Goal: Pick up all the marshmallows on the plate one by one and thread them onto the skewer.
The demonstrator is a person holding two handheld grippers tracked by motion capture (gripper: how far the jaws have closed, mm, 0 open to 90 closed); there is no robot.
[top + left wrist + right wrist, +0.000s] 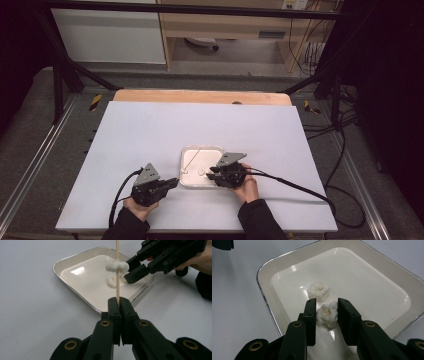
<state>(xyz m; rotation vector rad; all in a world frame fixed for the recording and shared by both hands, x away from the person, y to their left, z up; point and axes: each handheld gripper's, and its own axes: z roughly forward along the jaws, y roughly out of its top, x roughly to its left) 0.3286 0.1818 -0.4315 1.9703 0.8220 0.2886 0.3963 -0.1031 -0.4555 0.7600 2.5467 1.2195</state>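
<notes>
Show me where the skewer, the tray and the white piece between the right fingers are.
skewer [117,282]: left gripper view, middle of the bare stick.
tray [265,277]: right gripper view, its left rim.
white piece [327,314]: right gripper view, its middle, between the fingers.

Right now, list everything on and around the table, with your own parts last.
Tray: one, white with a metal rim, at the near middle of the table.
Wooden skewer: one, tan, clamped upright in the left gripper, over the tray.
Fluffy white pieces: three. One is threaded on the skewer, one lies loose in the tray, one sits between the right gripper's fingers.
Table: one, white top with a wooden far edge.
Cabinet: one, light wood, behind the table.
Left gripper: one, black, fingers shut on the skewer.
Right gripper: one, black, fingers around a piece; contact unclear.
Hands: two, dark sleeves, left and right, at the near edge.
</notes>
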